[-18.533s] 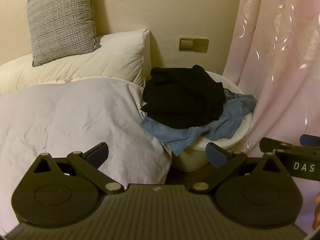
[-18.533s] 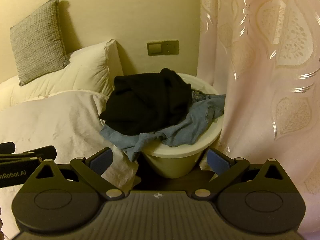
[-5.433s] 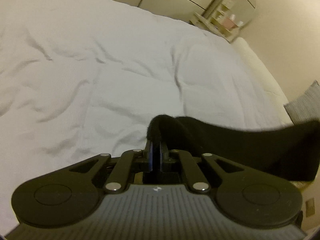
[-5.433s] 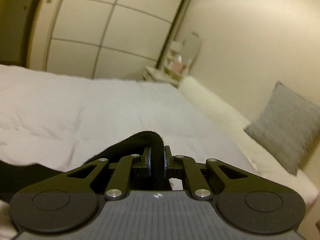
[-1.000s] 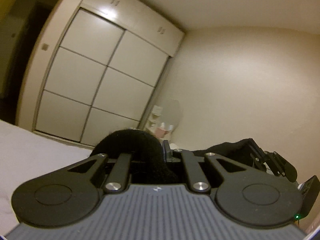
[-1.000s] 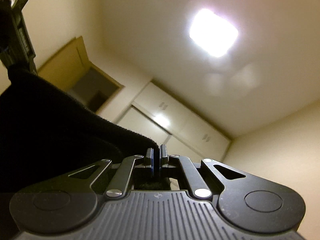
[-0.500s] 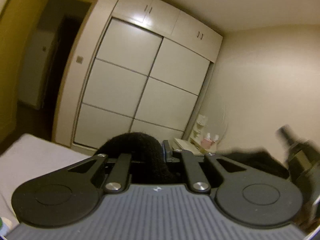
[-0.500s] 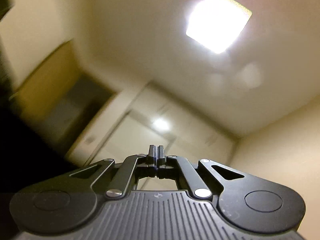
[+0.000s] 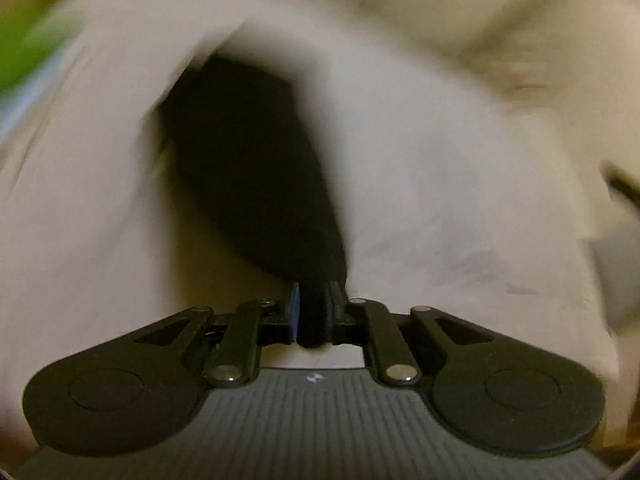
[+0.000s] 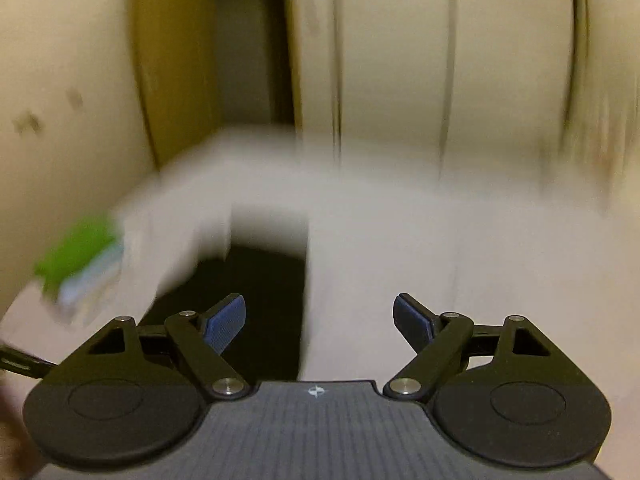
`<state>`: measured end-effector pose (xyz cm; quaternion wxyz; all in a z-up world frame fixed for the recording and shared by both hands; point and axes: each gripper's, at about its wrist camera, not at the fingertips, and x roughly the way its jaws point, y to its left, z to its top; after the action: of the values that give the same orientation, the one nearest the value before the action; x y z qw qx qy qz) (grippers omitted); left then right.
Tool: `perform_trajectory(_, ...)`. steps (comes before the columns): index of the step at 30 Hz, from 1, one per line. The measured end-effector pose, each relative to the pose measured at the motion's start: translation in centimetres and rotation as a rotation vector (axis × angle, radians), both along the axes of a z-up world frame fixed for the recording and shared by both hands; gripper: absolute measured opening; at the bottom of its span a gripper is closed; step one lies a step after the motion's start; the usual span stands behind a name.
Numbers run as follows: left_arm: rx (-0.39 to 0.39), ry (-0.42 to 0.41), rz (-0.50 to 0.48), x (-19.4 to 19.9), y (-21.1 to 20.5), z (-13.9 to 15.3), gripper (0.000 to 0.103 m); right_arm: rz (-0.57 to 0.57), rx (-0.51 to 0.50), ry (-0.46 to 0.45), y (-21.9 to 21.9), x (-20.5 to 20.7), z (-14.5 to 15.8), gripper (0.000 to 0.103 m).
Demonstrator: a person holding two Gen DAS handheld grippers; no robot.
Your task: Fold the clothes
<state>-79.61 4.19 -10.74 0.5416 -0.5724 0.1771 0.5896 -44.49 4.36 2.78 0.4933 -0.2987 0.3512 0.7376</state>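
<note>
A black garment [image 9: 256, 168] stretches away over the white bed cover [image 9: 440, 160] in the left wrist view, and my left gripper [image 9: 310, 312] is shut on its near edge. Both views are smeared by motion. In the right wrist view my right gripper [image 10: 318, 320] stands open with nothing between its blue pads [image 10: 224, 322]. A dark part of the black garment [image 10: 260, 304] lies on the bed just beyond and left of its fingers.
White wardrobe doors [image 10: 440, 60] and a dark doorway [image 10: 244, 52] stand behind the bed [image 10: 440, 248]. A green object [image 10: 76, 252] sits at the bed's far left corner. A cream strip, perhaps pillows [image 9: 500, 12], runs along the upper right of the left wrist view.
Both grippers have swung down fast from pointing at the ceiling and wardrobe toward the bed. The right gripper has opened and let go of the black garment; the left stays shut on it.
</note>
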Motion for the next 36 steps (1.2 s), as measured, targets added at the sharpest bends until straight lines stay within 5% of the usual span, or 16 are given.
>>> perform_trajectory(3, -0.187, 0.003, 0.133, -0.7, -5.9, -6.3, 0.008, -0.074, -0.316, 0.161, -3.7, 1.8, -10.6, 0.076)
perform_trajectory(6, -0.177, -0.012, 0.192, -0.3, -7.5, -7.9, 0.013, -0.089, -0.490, 0.305, -4.3, 1.6, -16.2, 0.076)
perform_trajectory(7, -0.162, -0.020, 0.209, -0.1, -7.8, -8.2, 0.022, -0.099, -0.499, 0.331, -3.3, 1.1, -17.0, 0.076)
perform_trajectory(10, -0.120, -0.060, 0.250, 0.9, -8.5, -9.8, 0.026, -0.130, -0.527, 0.409, 0.0, -0.3, -19.5, 0.076)
perform_trajectory(15, -0.080, -0.129, 0.300, 0.6, -5.7, -14.7, 0.039, -0.325, -0.548, 0.606, 1.3, 0.3, -26.7, 0.076)
perform_trajectory(22, -0.038, -0.266, 0.402, -1.4, -2.3, -20.2, 0.042, -0.467, -0.526, 0.748, 4.8, -1.6, -34.9, 0.075)
perform_trajectory(23, -0.041, -0.293, 0.402, -1.6, -1.7, -20.8, 0.040, -0.469, -0.534, 0.788, 5.5, -2.2, -35.8, 0.067)
perform_trajectory(24, -0.047, -0.309, 0.394, -1.7, -1.1, -21.2, 0.033, -0.460, -0.542, 0.814, 6.1, -2.8, -36.4, 0.036)
perform_trajectory(25, -0.059, -0.308, 0.377, -1.7, -0.6, -21.2, 0.022, -0.449, -0.536, 0.800, 6.4, -3.3, -35.8, 0.025)
perform_trajectory(27, -0.073, -0.307, 0.343, -1.7, 0.2, -20.9, 0.018, -0.428, -0.523, 0.771, 7.0, -4.3, -34.7, 0.020)
perform_trajectory(33, 0.092, -0.407, 0.305, -4.0, -2.5, -12.6, 0.008, -0.435, -0.481, 0.638, 2.4, -0.2, -22.2, 0.017)
perform_trajectory(35, 0.071, -0.397, 0.314, -4.6, -3.9, -11.3, 0.011, -0.425, -0.567, 0.505, 0.3, 0.7, -20.7, 0.020)
perform_trajectory(36, 0.015, -0.368, 0.321, -4.7, -4.6, -11.7, 0.014, -0.436, -0.625, 0.414, -0.8, 1.2, -21.6, 0.040)
